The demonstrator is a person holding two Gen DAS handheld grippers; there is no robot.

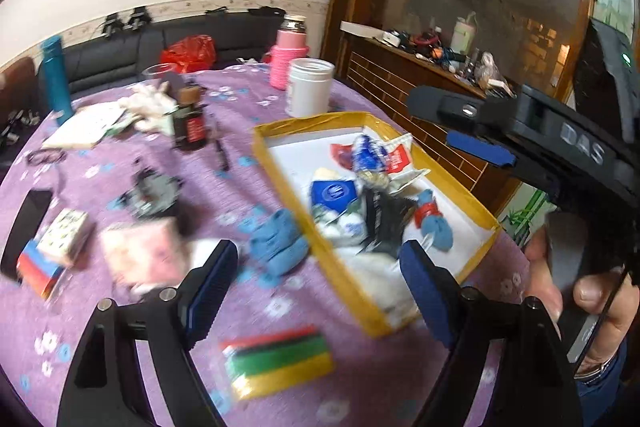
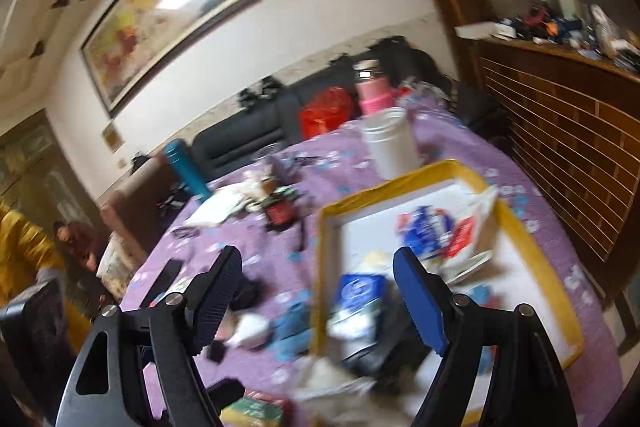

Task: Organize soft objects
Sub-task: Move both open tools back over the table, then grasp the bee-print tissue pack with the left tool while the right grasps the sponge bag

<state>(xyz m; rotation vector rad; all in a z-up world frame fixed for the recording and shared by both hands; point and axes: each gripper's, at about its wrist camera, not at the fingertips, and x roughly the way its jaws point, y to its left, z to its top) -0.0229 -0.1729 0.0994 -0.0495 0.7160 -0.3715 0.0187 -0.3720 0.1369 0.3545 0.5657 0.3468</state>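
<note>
Left gripper point(image 1: 316, 279) and right gripper point(image 2: 318, 293) hanging wide open, empty; next, approaching the blue sock point(image 1: 278, 247) left of the yellow tray point(image 1: 476, 213) slowly, centring it between pads.

Both wrist views look steeply down and forward from close above the purple-clothed table point(image 1: 280, 315), the left from its near edge, the right nearer the yellow-rimmed tray point(image 2: 532, 259), sharing tray, white jar point(image 1: 308, 87) and pink flask point(image 2: 374, 93).
</note>
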